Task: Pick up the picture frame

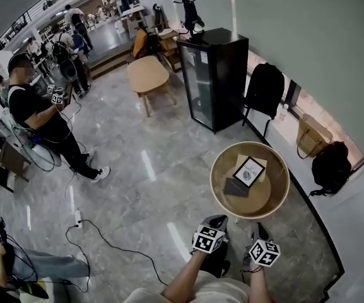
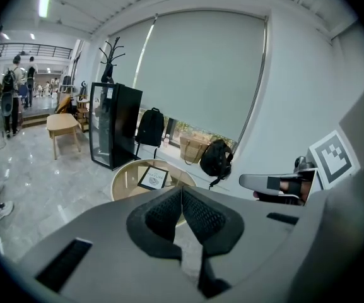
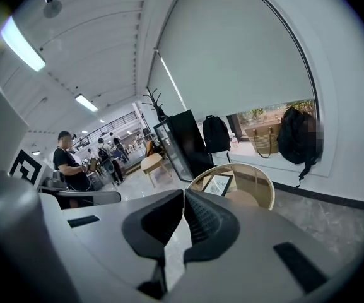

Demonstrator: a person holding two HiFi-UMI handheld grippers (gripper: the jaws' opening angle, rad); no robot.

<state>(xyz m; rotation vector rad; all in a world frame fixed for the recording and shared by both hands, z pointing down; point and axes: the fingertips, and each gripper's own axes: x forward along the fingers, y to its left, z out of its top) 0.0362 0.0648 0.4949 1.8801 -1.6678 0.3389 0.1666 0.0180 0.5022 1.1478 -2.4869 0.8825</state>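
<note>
The picture frame (image 1: 249,172), black-edged with a white print, lies tilted on the round wooden table (image 1: 220,163); it also shows in the left gripper view as the frame (image 2: 153,178) and in the right gripper view as the frame (image 3: 217,184). My left gripper (image 1: 216,220) and right gripper (image 1: 258,231) hang side by side in front of the table, short of it. The left gripper (image 2: 181,190) has its jaws together with nothing between them. The right gripper (image 3: 184,193) is likewise shut and empty.
A black glass-door cabinet (image 1: 212,77) stands behind the table, with a small wooden table (image 1: 147,74) beyond it. Black backpacks (image 1: 330,166) and a tan bag (image 1: 311,136) sit along the window ledge. A person (image 1: 43,122) stands at left; cables (image 1: 106,245) run over the floor.
</note>
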